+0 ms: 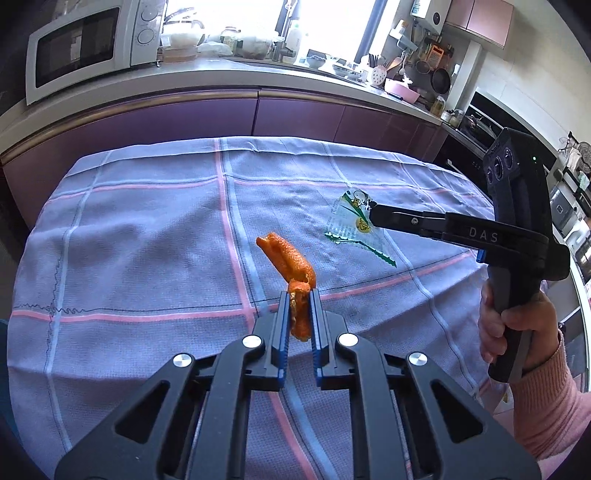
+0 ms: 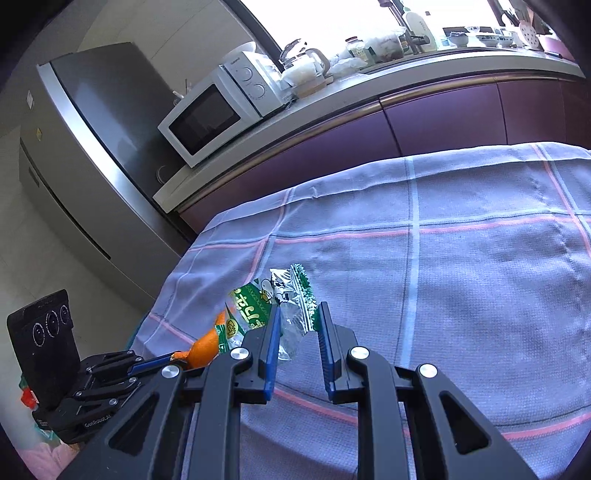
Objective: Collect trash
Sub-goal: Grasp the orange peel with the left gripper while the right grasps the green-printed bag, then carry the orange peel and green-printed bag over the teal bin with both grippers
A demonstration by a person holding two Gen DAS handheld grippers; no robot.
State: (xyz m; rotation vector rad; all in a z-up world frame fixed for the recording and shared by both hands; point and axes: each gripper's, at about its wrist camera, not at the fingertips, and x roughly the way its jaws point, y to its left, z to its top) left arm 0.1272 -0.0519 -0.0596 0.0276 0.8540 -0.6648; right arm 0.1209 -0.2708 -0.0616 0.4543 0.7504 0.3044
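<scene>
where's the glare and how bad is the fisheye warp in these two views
Left wrist view: window blown out white, counter edge bowed; orange peel sharp. Right wrist view: window overexposed too, fridge leaning and curved; wrapper readable.

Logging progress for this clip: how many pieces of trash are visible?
2: an orange peel clamped in the left gripper, and a clear wrapper on the tablecloth at the right gripper.

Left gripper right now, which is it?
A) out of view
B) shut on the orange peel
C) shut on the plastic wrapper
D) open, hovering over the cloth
B: the left gripper is clamped on the orange peel, lifted above the checked cloth; the plastic wrapper sits at the right gripper.
</scene>
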